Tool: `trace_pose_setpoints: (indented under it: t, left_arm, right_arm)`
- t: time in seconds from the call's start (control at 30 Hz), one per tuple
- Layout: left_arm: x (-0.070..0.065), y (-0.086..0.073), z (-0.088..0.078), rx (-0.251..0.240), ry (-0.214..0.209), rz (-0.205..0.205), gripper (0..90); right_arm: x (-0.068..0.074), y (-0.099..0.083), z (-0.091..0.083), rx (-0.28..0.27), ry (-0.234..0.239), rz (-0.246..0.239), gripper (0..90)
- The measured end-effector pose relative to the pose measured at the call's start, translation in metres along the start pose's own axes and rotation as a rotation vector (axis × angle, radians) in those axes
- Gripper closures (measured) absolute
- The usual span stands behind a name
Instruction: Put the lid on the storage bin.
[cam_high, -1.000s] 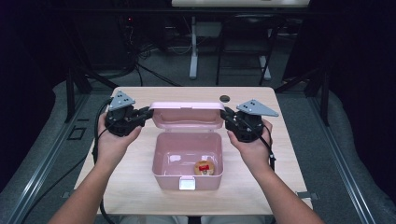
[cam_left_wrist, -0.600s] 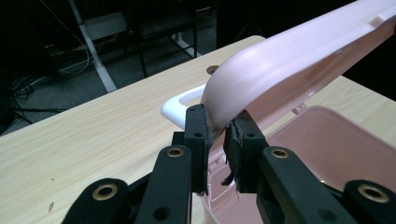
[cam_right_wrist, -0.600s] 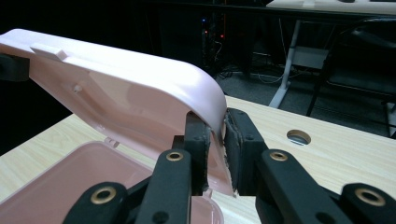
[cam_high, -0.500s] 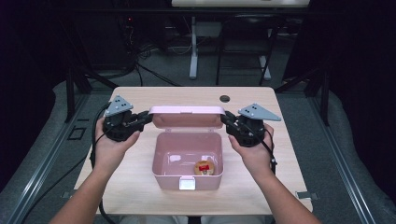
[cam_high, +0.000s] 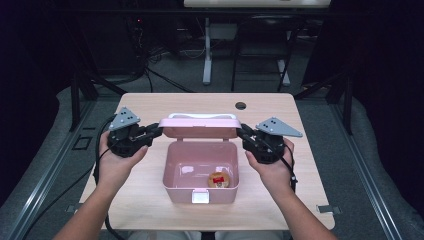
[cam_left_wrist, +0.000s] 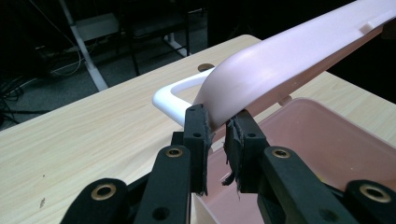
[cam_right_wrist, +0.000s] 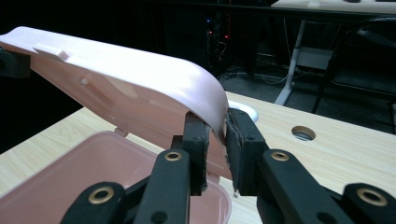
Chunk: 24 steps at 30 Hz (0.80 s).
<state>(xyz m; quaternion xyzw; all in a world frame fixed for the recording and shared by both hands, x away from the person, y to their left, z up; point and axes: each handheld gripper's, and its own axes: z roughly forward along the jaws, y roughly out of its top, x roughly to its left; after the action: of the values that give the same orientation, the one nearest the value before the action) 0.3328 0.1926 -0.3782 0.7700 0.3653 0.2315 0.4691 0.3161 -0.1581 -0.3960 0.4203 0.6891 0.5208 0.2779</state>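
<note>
We have a pink box (cam_high: 200, 172) at the middle of the table (cam_high: 150, 107), its lid (cam_high: 199, 127) raised on the far, twelve o'clock side and hanging partway over the open tub. Our left gripper (cam_high: 159, 131) pinches the lid's nine o'clock corner, jaws pressed onto the thin rim; our right gripper (cam_high: 240, 131) pinches the three o'clock corner the same way. In the left gripper view the lid's edge (cam_left_wrist: 280, 56) sits squarely between the pads, and a white handle (cam_left_wrist: 173, 95) shows behind it.

Inside, toward five o'clock of the tub, lies a small round item with a red mark (cam_high: 218, 179).

We judge the lid light, stiff and smooth plastic, so it may slip between the pads. The rounded corners are the sensible hold, both ends moved together so it does not twist on the hinge.
</note>
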Motion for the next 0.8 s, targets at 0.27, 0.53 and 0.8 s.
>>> trace_pose_setpoints:
  t: [0.27, 0.53, 0.8]
  left_arm:
    - [-0.002, -0.005, -0.004, -0.015, -0.011, -0.002, 77.7]
    - [-0.007, -0.011, -0.010, -0.024, -0.021, 0.004, 76.6]
    - [-0.011, -0.022, -0.015, -0.031, -0.043, 0.008, 75.9]
  right_arm:
    - [0.000, -0.003, -0.006, 0.004, 0.023, 0.016, 77.6]
    - [0.002, -0.008, -0.013, 0.004, 0.042, 0.014, 76.8]
    - [0.006, -0.018, -0.019, 0.008, 0.057, -0.008, 75.4]
